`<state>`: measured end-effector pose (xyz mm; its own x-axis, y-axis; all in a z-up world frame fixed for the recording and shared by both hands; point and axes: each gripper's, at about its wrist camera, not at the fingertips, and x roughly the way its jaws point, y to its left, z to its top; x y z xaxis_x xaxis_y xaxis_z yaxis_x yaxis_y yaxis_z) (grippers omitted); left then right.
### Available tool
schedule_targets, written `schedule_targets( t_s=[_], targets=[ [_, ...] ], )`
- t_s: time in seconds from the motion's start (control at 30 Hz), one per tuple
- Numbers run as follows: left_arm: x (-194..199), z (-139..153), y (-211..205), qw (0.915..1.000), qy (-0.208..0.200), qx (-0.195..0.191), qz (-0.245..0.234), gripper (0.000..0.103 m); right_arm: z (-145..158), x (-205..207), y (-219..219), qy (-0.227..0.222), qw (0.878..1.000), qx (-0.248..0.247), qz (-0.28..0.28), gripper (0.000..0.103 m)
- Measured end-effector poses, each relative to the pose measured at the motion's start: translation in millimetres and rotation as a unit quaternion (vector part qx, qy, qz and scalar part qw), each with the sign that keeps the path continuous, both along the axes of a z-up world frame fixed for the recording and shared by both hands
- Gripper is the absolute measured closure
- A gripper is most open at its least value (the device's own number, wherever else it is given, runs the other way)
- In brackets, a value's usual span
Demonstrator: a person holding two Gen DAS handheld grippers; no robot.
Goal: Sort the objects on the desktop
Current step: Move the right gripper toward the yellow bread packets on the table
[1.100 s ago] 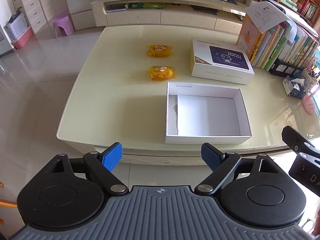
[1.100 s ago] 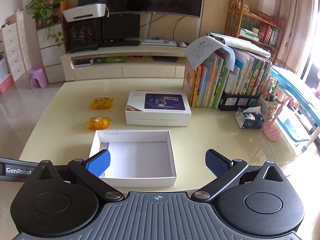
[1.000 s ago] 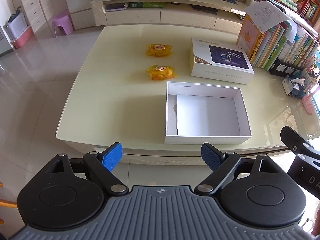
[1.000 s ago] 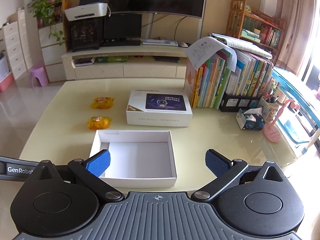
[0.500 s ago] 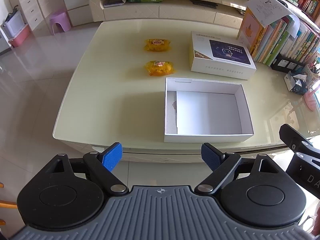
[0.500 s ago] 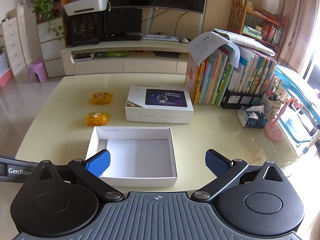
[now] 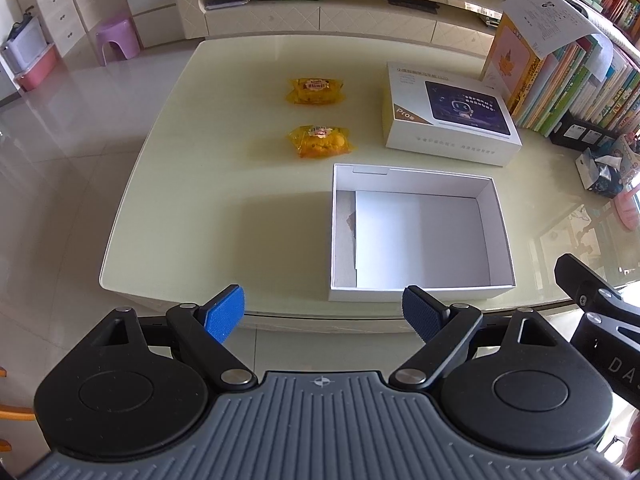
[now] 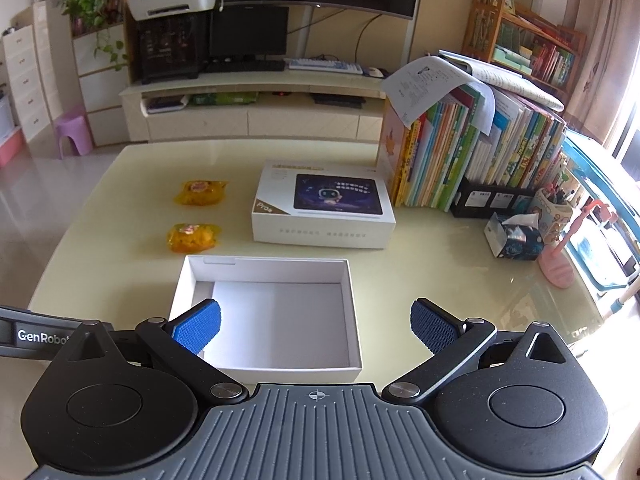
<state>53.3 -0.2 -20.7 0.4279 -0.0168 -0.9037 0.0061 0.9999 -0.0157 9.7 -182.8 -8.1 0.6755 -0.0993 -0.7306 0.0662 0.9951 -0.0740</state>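
Overhead, both grippers, left (image 7: 323, 309) and right (image 8: 316, 323), gape empty above the glossy cream table (image 7: 208, 208); pale tiled floor (image 7: 52, 184) surrounds it.

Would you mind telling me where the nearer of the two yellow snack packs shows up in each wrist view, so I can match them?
Left wrist: nearer snack pack lies above centre, just beyond the open box's far left corner.
Right wrist: the pack lies left of centre, again by that corner of the box.
Shared landmark: the printed tablet box, right of both packs.

Glossy table top (image 7: 208, 184); matt cardboard box (image 7: 414, 176); shiny plastic snack packets (image 7: 319, 142).
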Motion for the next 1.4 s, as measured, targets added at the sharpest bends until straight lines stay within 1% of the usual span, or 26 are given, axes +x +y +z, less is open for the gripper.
schedule_targets(
  t_s=[0.4, 0.67, 0.77, 0.97, 1.1, 1.3, 1.4],
  targets=[
    [28.8, -10.8, -5.2, 0.9999, 0.008, 0.000, 0.006, 0.000, -12.3, 28.7, -5.7, 0.011, 1.000, -0.003, 0.005, 0.000],
    [46.9, -6.2, -19.6, 0.9998, 0.003, 0.002, 0.020, 0.000, -10.4, 49.4, -25.1, 0.010, 1.000, 0.011, 0.015, 0.000],
    [51.3, -6.5, -28.0, 0.9996, 0.002, 0.008, 0.028, 0.000, -11.9, 54.4, -30.2, 0.010, 1.000, 0.016, 0.020, 0.000],
    [53.7, -13.3, -45.0, 0.9995, 0.006, 0.012, 0.029, 0.000, -15.3, 62.3, -38.4, 0.008, 0.999, 0.026, 0.031, 0.000],
    [53.1, -17.5, -46.2, 0.9995, 0.007, 0.012, 0.029, 0.000, -17.6, 67.7, -43.8, 0.006, 0.999, 0.032, 0.038, 0.000],
    [71.2, -30.7, -26.7, 0.9999, 0.003, 0.010, 0.013, 0.000, -27.2, 85.9, -14.7, 0.018, 0.999, 0.043, 0.021, 0.000],
    [87.1, -40.8, -9.2, 0.9999, -0.003, 0.007, -0.008, 0.000, -32.4, 95.8, 2.5, 0.025, 0.998, 0.049, 0.010, 0.000]
  ],
)
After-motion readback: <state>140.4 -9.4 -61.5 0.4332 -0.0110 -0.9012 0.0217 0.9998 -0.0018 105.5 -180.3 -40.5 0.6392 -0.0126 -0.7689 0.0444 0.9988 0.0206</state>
